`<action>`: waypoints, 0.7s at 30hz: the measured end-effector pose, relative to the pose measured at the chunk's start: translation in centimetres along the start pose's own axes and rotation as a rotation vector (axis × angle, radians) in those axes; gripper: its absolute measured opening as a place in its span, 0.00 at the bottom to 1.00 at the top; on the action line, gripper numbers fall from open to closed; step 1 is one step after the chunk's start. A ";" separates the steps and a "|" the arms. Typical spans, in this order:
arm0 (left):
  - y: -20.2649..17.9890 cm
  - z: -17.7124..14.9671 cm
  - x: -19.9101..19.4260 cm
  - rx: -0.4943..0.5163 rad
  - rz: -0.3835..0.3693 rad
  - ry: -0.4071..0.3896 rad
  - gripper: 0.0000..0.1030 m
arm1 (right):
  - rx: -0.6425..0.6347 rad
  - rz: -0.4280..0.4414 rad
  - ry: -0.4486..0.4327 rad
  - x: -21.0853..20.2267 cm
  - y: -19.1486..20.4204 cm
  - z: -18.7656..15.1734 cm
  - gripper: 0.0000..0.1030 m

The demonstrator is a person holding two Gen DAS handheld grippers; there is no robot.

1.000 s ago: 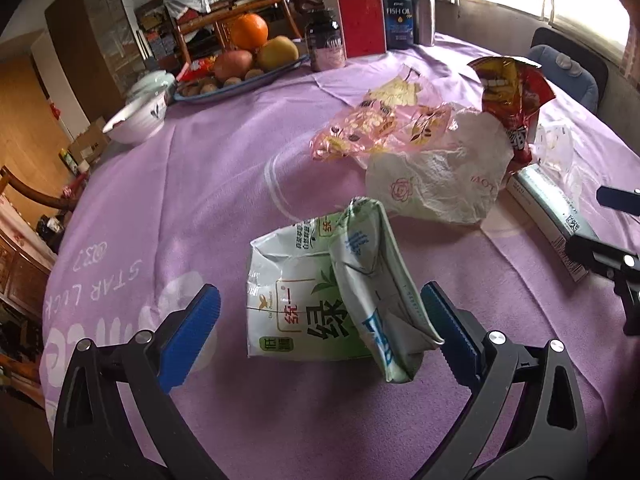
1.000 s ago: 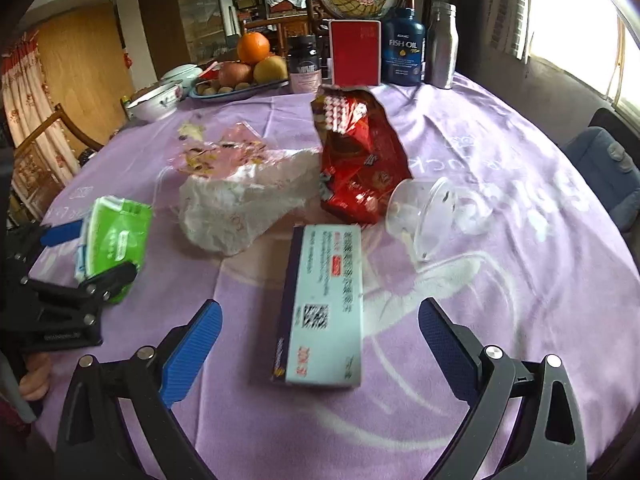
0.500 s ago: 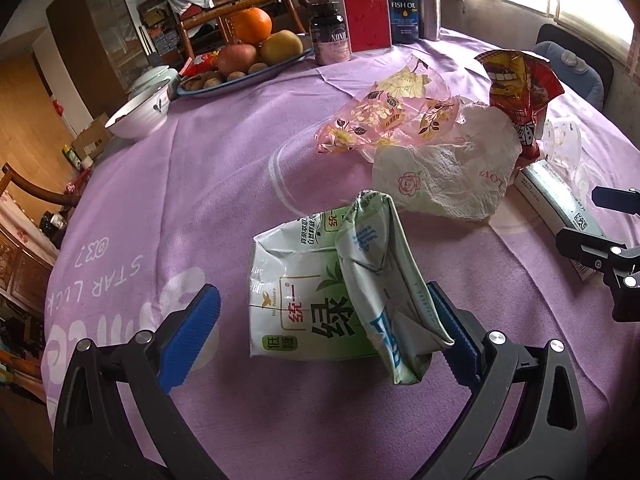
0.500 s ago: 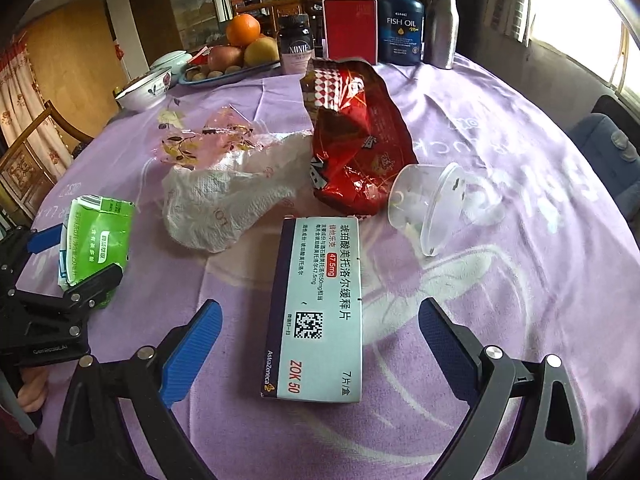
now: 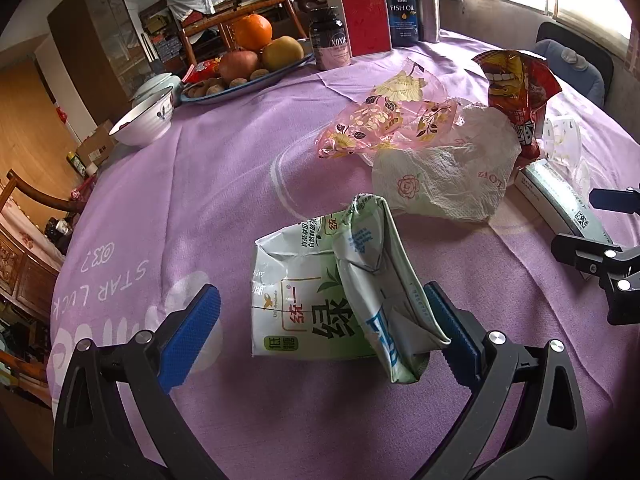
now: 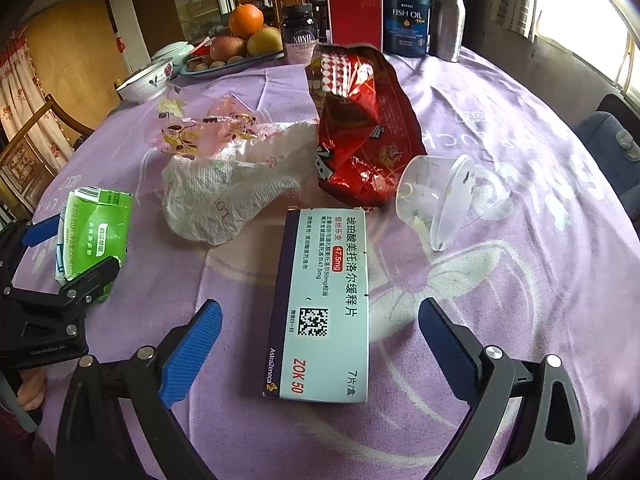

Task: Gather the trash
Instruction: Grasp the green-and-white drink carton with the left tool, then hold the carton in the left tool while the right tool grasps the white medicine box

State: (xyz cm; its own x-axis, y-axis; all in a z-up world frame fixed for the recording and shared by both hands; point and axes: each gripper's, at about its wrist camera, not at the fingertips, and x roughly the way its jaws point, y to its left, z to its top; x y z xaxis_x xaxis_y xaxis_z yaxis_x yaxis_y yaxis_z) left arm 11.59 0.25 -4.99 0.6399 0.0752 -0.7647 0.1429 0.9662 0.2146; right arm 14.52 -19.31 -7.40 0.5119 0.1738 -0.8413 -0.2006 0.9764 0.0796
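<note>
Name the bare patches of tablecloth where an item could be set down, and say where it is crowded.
Free: the wide stretch between the white bowl and the crushed green carton; also the cloth right of the clear plastic cup. Crowded: the middle, where floral wrapper, crumpled white paper, red snack bag and medicine box bunch together.

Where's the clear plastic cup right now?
In the right wrist view the clear plastic cup lies on its side on the purple tablecloth, right of the medicine box and touching the red snack bag.
</note>
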 end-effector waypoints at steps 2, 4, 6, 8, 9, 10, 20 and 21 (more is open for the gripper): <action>-0.1 0.0 -0.1 0.002 0.003 -0.002 0.93 | 0.007 -0.013 0.010 0.2 -0.1 0.0 0.89; -0.2 0.0 -0.2 0.006 0.005 -0.006 0.93 | -0.002 -0.055 -0.010 0.0 0.2 -0.1 0.75; -0.2 0.0 -0.3 0.008 0.008 -0.008 0.94 | -0.027 -0.085 -0.040 -0.4 0.8 -0.4 0.43; -0.2 0.0 -0.3 0.008 0.009 -0.011 0.93 | -0.067 -0.104 -0.070 -0.9 1.5 -0.6 0.44; -0.2 0.0 -0.3 0.008 0.009 -0.011 0.93 | -0.079 -0.112 -0.086 -1.1 1.7 -0.7 0.44; -0.2 0.0 -0.4 0.008 0.009 -0.011 0.93 | -0.089 -0.113 -0.098 -1.3 1.8 -0.8 0.44; 0.1 0.3 -0.7 -0.006 -0.019 -0.032 0.93 | -0.085 -0.070 -0.106 -1.7 1.5 -0.7 0.44; 0.2 0.4 -0.7 -0.011 -0.027 -0.033 0.93 | -0.083 -0.068 -0.107 -1.7 1.5 -0.7 0.44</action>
State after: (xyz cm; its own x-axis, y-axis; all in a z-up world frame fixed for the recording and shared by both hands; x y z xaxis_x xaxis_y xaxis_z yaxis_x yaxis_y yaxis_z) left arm 11.44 0.30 -4.20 0.6607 0.0409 -0.7496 0.1526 0.9704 0.1874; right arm 12.76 -18.20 -6.28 0.6116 0.1241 -0.7813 -0.2284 0.9733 -0.0243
